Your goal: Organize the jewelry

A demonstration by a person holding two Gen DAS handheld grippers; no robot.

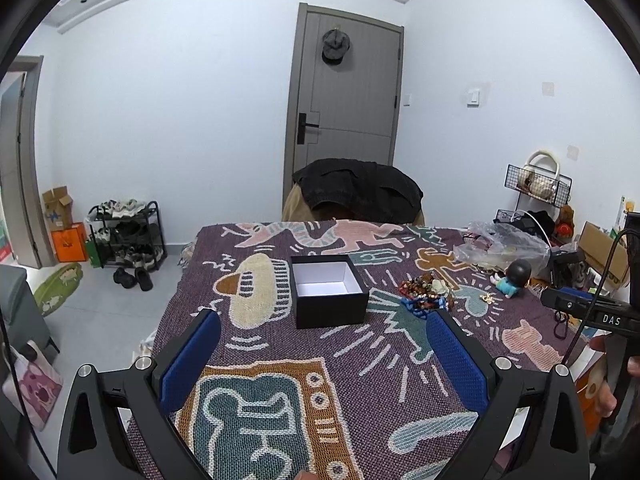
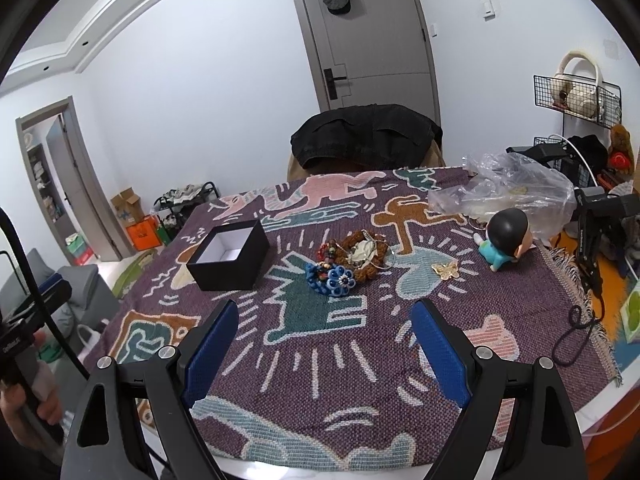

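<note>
An open black box (image 1: 329, 290) with a white inside stands on the patterned cloth; it also shows in the right wrist view (image 2: 230, 255). It looks empty. To its right lies a pile of jewelry (image 1: 426, 292) (image 2: 352, 260): bead bracelets, a blue flower piece (image 2: 339, 280) and a brown ring of beads. A gold butterfly piece (image 2: 447, 270) (image 1: 487, 298) lies apart, further right. My left gripper (image 1: 324, 320) is open and empty, near the box. My right gripper (image 2: 325, 310) is open and empty, short of the pile.
A toy figure (image 2: 505, 242) with a black head lies right of the jewelry. A clear plastic bag (image 2: 516, 192) sits behind it. A chair with a dark jacket (image 2: 366, 138) stands at the far table edge. A black cord (image 2: 576, 332) lies at the right edge.
</note>
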